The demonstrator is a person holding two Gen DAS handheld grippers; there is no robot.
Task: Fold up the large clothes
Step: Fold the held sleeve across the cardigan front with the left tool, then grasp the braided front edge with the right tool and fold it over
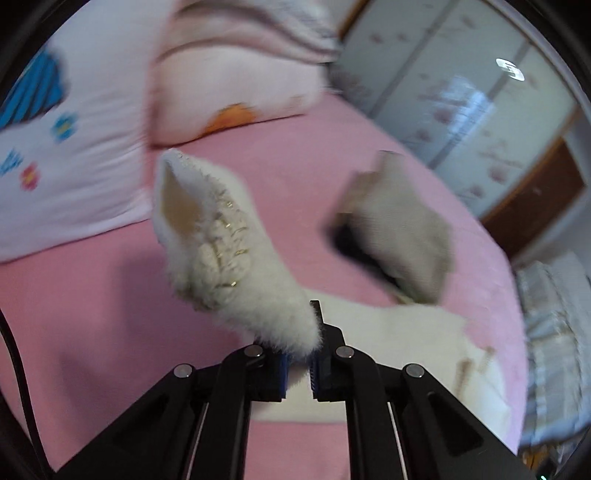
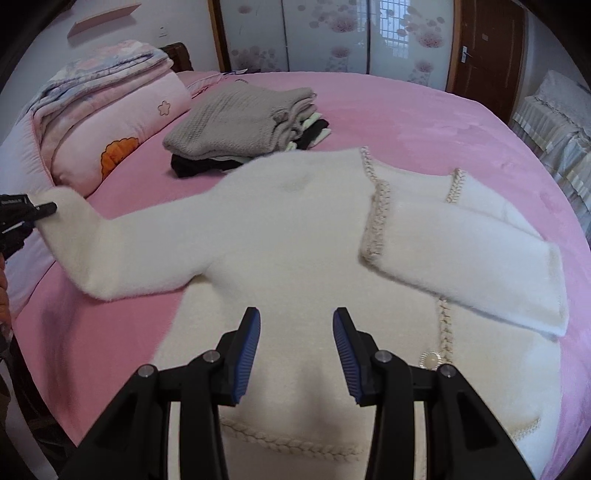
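A large white fluffy cardigan (image 2: 295, 236) with braided trim lies spread on the pink bed (image 2: 424, 118). Its right sleeve (image 2: 469, 258) is folded across the body. My left gripper (image 1: 297, 363) is shut on the cuff end of the left sleeve (image 1: 236, 258) and holds it lifted above the bed; this gripper also shows at the left edge of the right wrist view (image 2: 44, 208). My right gripper (image 2: 296, 354) is open and empty, hovering over the lower body of the cardigan.
A stack of folded clothes topped by a grey knit (image 2: 240, 122) sits behind the cardigan. Pink pillows and folded quilts (image 2: 110, 122) lie at the left. Wardrobe doors (image 2: 332, 33) and a brown door (image 2: 484, 44) stand beyond the bed.
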